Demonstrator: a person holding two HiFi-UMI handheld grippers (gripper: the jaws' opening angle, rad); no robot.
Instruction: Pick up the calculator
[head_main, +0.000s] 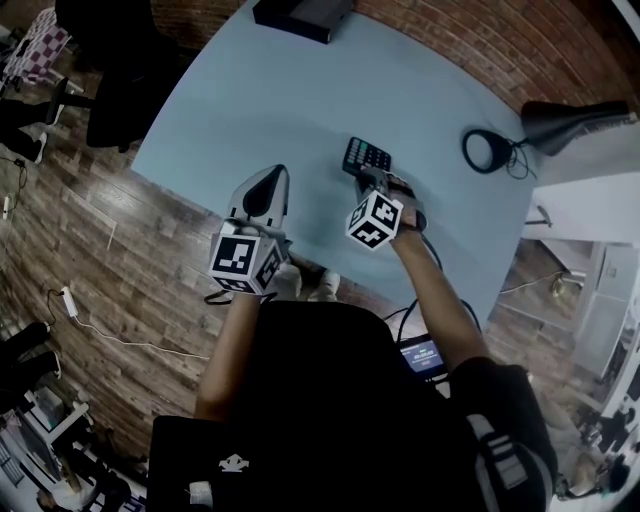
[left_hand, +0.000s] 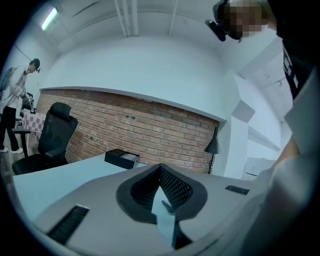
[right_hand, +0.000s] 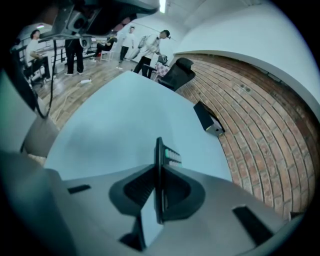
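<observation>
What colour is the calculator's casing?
The calculator is black; the head view shows it best.

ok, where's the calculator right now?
Head view, right of centre over the blue table: the calculator is clamped edge-on in the right gripper's jaws, with the black ring to its right.

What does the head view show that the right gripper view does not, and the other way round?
Only the head view: the left gripper, a black ring on the table and a black lamp beyond it. Only the right gripper view: the calculator edge-on, clamped between the fingers of the right gripper, and a ceiling light. Both: the calculator, the blue table, the black box at its far edge, the brick wall.
</observation>
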